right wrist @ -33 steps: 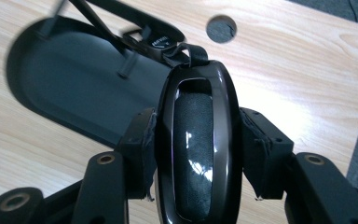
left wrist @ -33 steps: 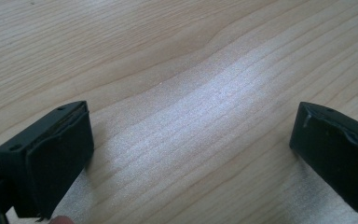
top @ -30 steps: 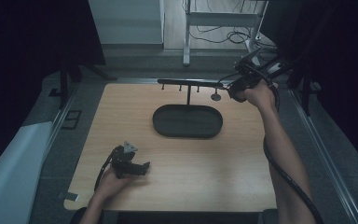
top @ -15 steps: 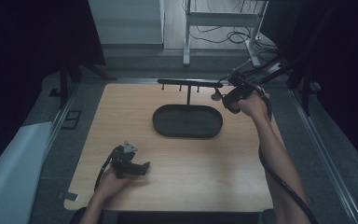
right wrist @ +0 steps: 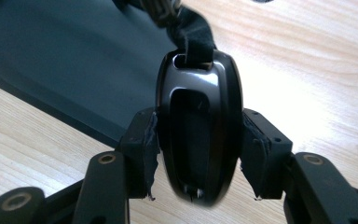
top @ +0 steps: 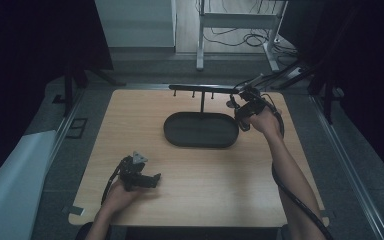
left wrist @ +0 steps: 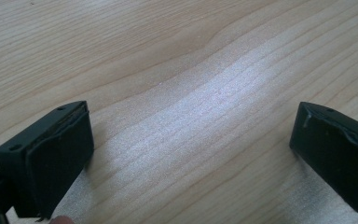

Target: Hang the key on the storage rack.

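- Fingers of my right gripper (right wrist: 198,154) are clamped on the two flanks of a glossy black oval key fob (right wrist: 198,126), one pad on each side, so it hangs nose-down between them with its black fabric strap (right wrist: 193,35) running up from the slot at its top.
- That fob sits just off the near right end of the dark oval tray (right wrist: 65,60), above the pale wooden counter (right wrist: 307,70), not yet resting on anything I can see.
- I judge the step in hand to be carrying the fob from the black hanging rack (top: 205,90) to the tray; next I need to shift it over the rim, lower it and only then let go.
- My right hand (top: 262,117) reaches far across, forearm stretched, gripper tilted down toward the tray's right end.
- Fingers of my left gripper (left wrist: 191,154) stand spread wide over bare wood with nothing between them; that hand (top: 125,192) rests low at the near left of the counter.
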A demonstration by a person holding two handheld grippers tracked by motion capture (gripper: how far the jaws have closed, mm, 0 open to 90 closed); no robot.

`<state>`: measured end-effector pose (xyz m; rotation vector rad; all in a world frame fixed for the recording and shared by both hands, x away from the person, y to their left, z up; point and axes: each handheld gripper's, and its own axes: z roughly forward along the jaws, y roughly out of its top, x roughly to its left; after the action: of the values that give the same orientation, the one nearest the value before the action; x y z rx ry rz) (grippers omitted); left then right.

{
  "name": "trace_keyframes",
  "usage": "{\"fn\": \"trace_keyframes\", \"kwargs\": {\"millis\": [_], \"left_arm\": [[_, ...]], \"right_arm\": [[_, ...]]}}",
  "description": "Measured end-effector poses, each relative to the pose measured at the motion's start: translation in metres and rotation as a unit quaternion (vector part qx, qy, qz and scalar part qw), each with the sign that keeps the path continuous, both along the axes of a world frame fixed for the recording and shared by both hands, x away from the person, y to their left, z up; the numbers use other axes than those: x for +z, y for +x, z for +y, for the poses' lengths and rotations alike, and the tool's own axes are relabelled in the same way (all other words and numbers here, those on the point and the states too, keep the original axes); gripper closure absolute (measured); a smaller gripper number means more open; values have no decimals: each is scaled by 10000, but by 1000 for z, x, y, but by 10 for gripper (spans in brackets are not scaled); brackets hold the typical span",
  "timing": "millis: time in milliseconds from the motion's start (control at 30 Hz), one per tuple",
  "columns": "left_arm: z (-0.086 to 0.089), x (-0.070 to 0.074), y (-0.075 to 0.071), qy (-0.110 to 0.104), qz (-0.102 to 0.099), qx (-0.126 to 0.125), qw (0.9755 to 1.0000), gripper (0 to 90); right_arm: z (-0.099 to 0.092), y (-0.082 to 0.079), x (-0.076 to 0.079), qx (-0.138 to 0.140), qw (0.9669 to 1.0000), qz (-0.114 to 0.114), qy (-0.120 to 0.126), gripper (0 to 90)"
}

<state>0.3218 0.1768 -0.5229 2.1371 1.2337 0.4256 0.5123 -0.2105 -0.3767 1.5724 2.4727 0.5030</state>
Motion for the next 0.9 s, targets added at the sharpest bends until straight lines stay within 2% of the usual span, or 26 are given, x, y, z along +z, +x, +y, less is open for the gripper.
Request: {"fn": "trace_keyframes", "kwargs": {"millis": [200,267,333,567,900], "left_arm": [[0,0,0,16,8,-16,10000,0],[0,0,0,15,8,-14,10000,0],[0,0,0,16,4,-14,10000,0],[0,0,0,16,8,-15,10000,0],[0,0,0,14,9,-14,10000,0]], "right_arm": [[5,0,-11,65,10000,5,24,546],[7,-1,-12,91,9999,-44,26,668],[9,-2,-13,94,9999,-117,-77,660],[9,-4,-16,154,9998,-86,-2,630],[10,-9,-10,285,9995,-138,27,581]]}}
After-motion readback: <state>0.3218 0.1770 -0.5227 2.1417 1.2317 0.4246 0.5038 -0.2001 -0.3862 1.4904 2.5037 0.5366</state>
